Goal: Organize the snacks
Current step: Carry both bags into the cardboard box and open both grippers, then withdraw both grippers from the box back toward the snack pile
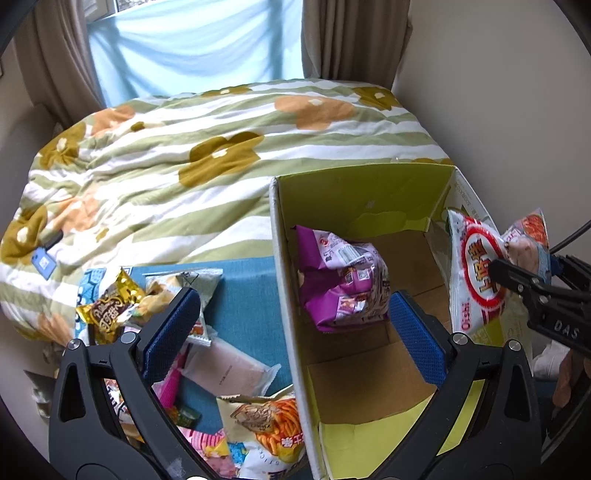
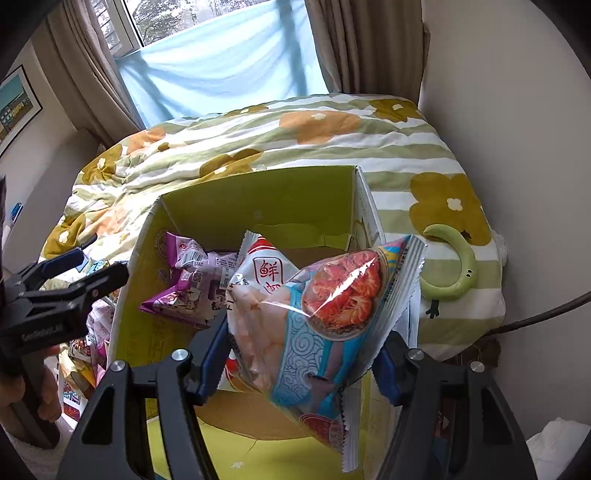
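Here, one purple bag point(image 1: 341, 280) lies in one box point(image 1: 284, 295); left claw point(image 1: 295, 317) wide, right claw point(image 2: 303, 354) gripping one shrimp-cracker bag point(image 2: 325, 317).

A quilt point(image 1: 229, 147) with green and white stripes and big ochre and orange flowers covers the bed, rumpled toward the left. On it, near its right edge, lies a curved green toy point(image 2: 456, 266) with small eyes. Behind the bed, beige curtains point(image 2: 354, 44) hang on both sides of a window point(image 2: 173, 16) with a pale blue cloth point(image 2: 221, 70) across its lower part. A framed picture point(image 2: 16, 107) hangs on the left wall.
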The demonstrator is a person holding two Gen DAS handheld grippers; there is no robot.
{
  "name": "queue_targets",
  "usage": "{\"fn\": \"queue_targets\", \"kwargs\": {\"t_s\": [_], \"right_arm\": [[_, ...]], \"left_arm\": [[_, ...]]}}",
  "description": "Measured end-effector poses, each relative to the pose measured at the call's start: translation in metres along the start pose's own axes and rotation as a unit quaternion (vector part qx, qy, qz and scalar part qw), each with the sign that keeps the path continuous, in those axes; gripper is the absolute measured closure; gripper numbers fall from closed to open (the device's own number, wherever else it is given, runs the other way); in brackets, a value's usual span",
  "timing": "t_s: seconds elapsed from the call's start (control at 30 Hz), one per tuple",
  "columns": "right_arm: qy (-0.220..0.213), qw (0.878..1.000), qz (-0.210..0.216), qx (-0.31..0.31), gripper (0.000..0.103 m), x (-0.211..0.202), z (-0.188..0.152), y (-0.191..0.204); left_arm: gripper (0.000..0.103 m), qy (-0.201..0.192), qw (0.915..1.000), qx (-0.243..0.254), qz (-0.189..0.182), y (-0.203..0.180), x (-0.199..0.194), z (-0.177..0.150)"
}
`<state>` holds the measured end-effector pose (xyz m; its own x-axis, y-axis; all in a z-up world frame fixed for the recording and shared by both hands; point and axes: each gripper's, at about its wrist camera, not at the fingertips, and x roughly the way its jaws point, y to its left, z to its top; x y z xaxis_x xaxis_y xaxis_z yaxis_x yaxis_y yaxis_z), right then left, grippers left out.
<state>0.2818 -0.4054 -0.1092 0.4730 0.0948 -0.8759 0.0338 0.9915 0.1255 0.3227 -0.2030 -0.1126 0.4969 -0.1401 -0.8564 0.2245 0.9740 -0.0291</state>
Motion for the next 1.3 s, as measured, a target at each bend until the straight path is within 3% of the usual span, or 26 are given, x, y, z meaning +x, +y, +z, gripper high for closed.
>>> {"fn": "queue_targets", "kwargs": {"t_s": [0.17,0.5,0.53,0.57,0.63,1.0,1.3], "right_arm": [[-0.012,0.999,-0.045,-0.026,0.040,0.008,0.020,0.013],[0.022,0.997,-0.065,-0.046,0.035,0.054,0.049,0.024],[0.023,0.996,-0.070,-0.045,0.028,0.058,0.050,0.023],[0.020,0.996,-0.077,-0.043,0.015,0.061,0.051,0.023],[0.012,0.995,-0.086,-0.042,0.004,0.061,0.050,0.021],[-0.011,0.994,-0.105,-0.018,0.004,0.030,0.033,0.018],[-0.044,0.994,-0.101,-0.015,0.004,-0.012,0.020,0.036]], "left_arm": [[0.002,-0.001,0.9999,-0.016,-0.007,0.014,-0.008,-0.006],[0.002,0.001,0.9997,-0.022,0.006,0.036,-0.004,-0.006],[0.002,0.001,0.9998,-0.020,0.009,0.038,-0.004,-0.007],[0.002,0.002,0.9998,-0.018,0.011,0.039,-0.003,-0.008],[0.002,0.002,0.9998,-0.014,0.010,0.041,-0.002,-0.011],[0.002,-0.001,0.9997,0.019,-0.017,0.042,0.007,-0.009],[0.002,-0.049,0.9987,0.016,-0.001,0.053,-0.048,-0.018]]}}
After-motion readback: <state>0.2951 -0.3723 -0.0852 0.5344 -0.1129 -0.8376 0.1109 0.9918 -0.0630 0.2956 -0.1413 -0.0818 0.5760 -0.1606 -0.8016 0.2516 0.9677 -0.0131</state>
